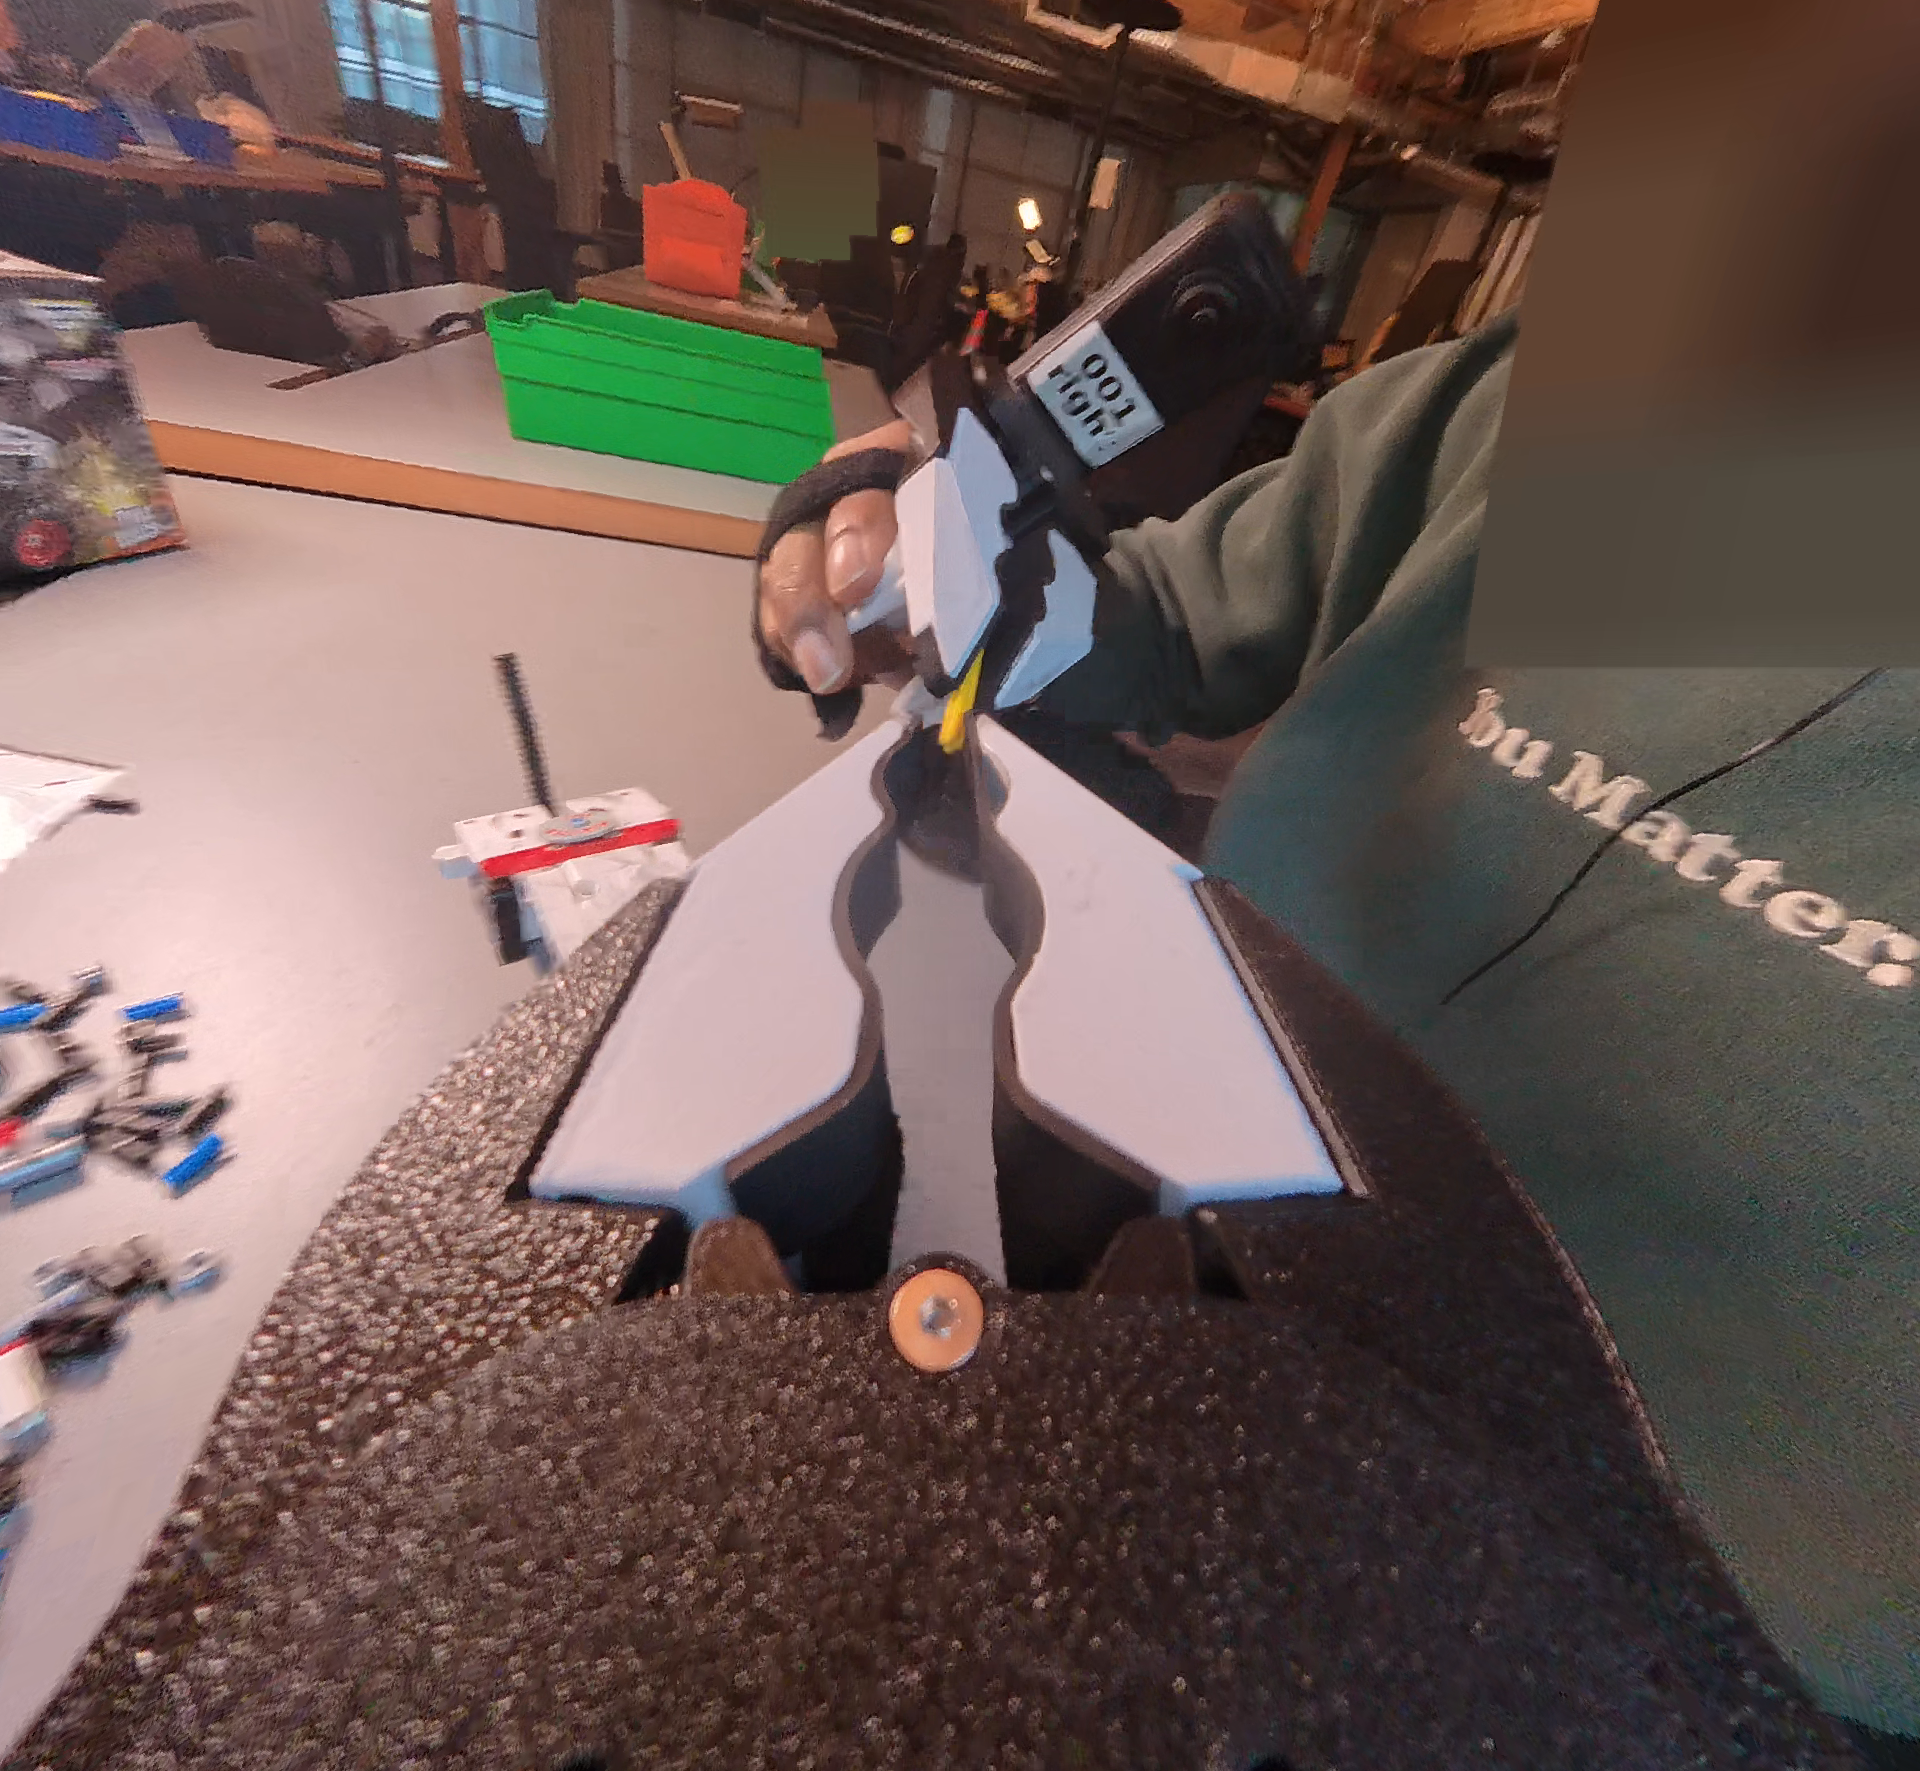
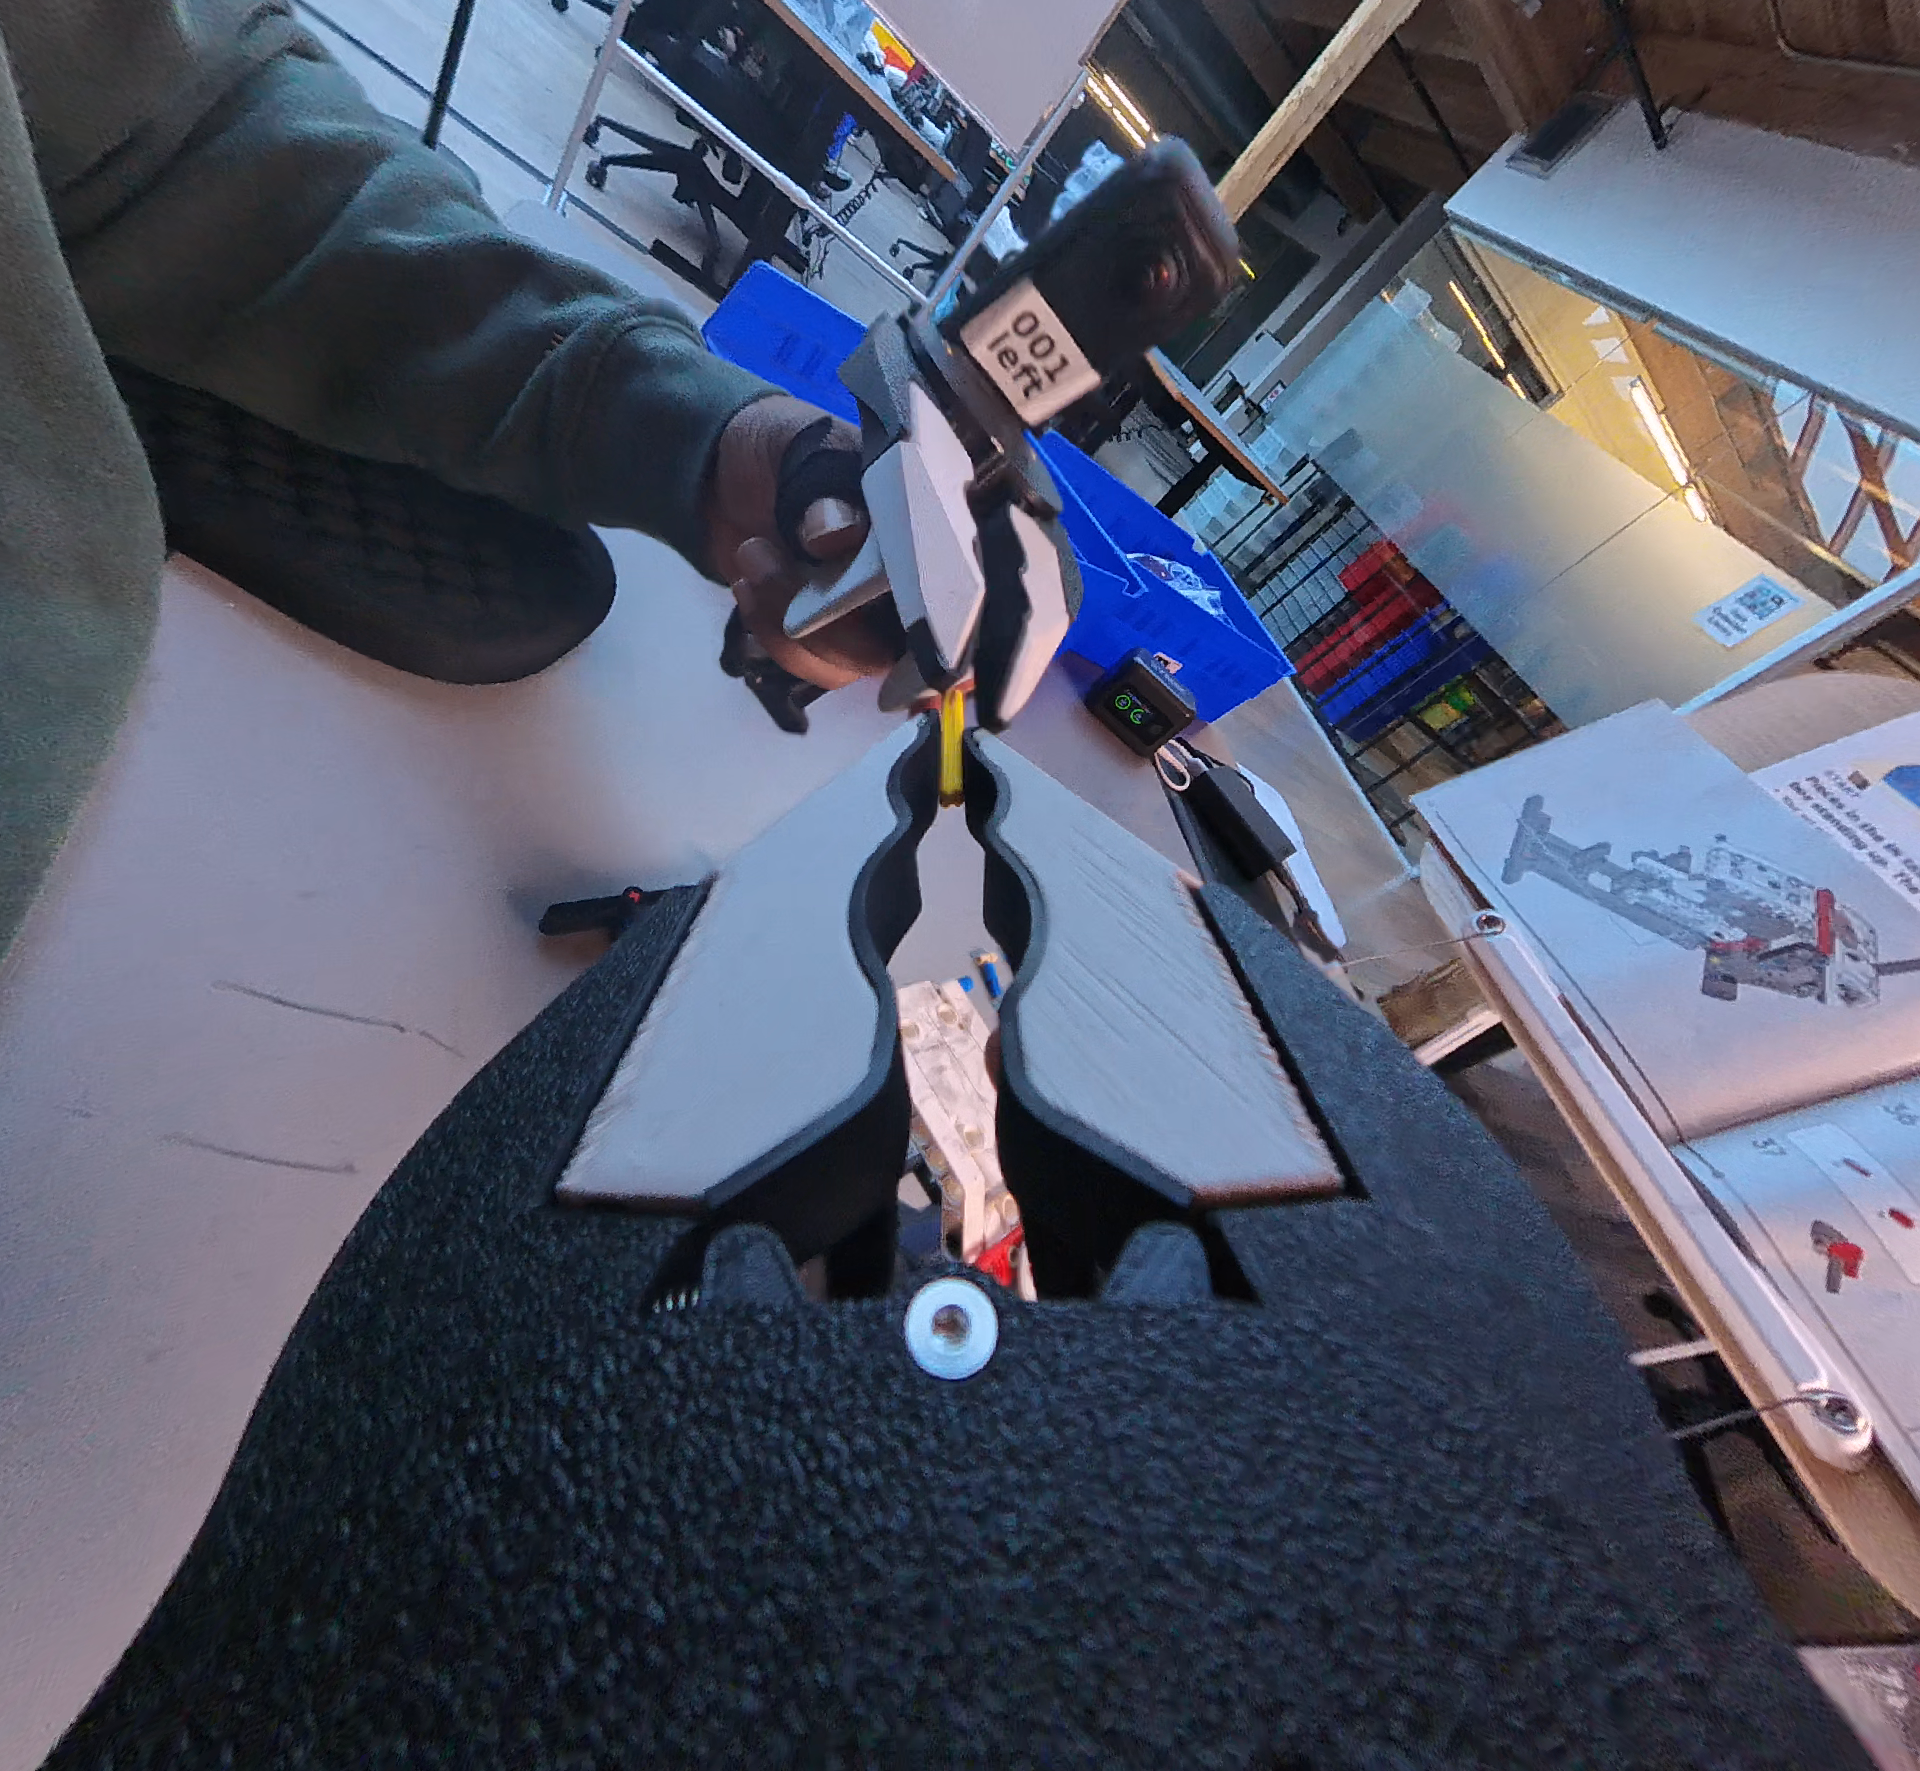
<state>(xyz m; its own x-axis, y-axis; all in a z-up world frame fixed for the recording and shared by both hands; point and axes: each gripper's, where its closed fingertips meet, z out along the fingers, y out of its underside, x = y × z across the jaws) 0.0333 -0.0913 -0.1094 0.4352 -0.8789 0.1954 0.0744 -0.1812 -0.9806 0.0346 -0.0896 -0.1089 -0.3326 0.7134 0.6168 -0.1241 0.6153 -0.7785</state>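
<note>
Two wrist views, close above the desk (image 1: 312, 682), facing each other; shared: yellow piece (image 1: 961, 705) mid-frame.

Green trays (image 1: 665, 391) behind grey table (image 1: 343, 682); loose bricks (image 1: 114, 1108) on it, blue bin (image 2: 1143, 578) and manual (image 2: 1704, 900) beside.

White label (image 1: 1094, 405) on camera, lettering on green sweatshirt (image 1: 1683, 874)
</note>
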